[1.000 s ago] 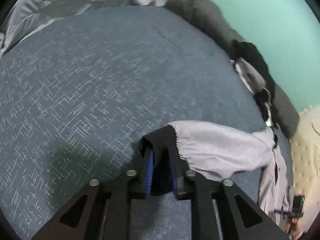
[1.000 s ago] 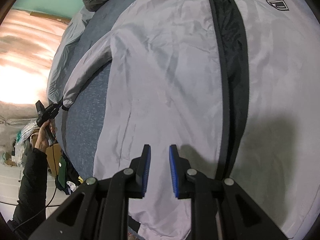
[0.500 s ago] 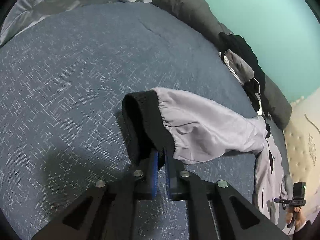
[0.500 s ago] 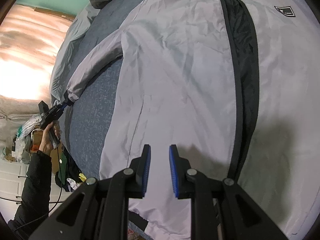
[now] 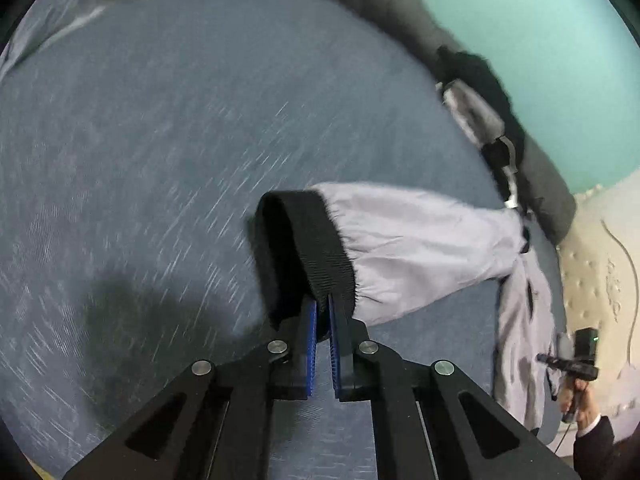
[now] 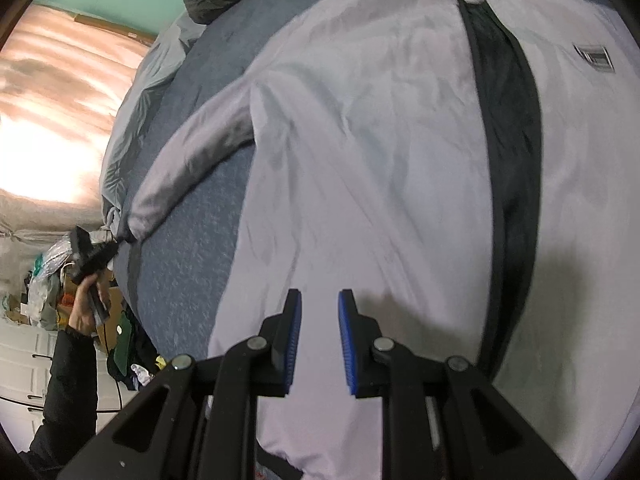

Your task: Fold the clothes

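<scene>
Left gripper (image 5: 322,307): jaws clamped on the black ribbed cuff (image 5: 308,248) of the grey jacket sleeve (image 5: 416,248); cuff loops up just ahead of the jaws, sleeve runs off to their right over the blue bedspread (image 5: 168,128); right gripper (image 6: 319,300): jaws apart, holding nothing, above the jacket (image 6: 360,128), which is spread flat ahead of and beneath them; black zip strip (image 6: 508,128) to their right.
</scene>
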Tool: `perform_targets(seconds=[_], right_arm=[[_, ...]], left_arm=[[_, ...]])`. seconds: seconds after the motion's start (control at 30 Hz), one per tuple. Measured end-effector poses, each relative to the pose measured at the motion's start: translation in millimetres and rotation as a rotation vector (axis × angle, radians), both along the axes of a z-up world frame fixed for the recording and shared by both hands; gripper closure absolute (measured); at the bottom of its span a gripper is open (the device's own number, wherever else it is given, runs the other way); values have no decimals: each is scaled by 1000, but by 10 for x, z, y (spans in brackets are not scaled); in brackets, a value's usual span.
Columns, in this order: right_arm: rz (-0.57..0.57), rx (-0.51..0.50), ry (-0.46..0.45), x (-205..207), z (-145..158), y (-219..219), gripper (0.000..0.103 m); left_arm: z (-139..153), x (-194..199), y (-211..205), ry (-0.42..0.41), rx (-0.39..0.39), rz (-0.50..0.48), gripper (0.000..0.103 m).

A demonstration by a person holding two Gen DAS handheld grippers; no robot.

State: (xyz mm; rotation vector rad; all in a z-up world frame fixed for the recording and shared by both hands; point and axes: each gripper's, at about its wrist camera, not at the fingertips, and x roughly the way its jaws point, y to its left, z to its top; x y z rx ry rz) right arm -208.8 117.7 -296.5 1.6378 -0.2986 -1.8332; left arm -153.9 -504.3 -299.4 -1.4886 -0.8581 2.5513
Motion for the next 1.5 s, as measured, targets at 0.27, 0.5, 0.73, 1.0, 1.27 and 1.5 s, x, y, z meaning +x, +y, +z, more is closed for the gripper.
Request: perform_targets(seconds=[0.27, 0.5, 0.73, 1.0, 1.27, 1.5], right_arm=[[58, 8, 119, -484, 314, -564, 73], [164, 37, 272, -986, 509, -1394, 62], [314, 109, 409, -1361, 438, -2279, 62], [576, 252, 517, -1491, 155, -3013, 62], [744, 330, 555, -1452, -173, -3373, 62], [842, 377, 591, -1367, -386, -3474, 62]], left_arm=[[83, 6, 52, 31, -91, 7, 89], [487, -102, 103, 144, -210, 15, 63], [440, -495, 373, 175, -260, -75, 63], [120, -776, 632, 147, -286, -170, 63], [-44, -734, 692, 143, -262, -197, 62], [-48, -603, 693, 168, -270, -198, 61]])
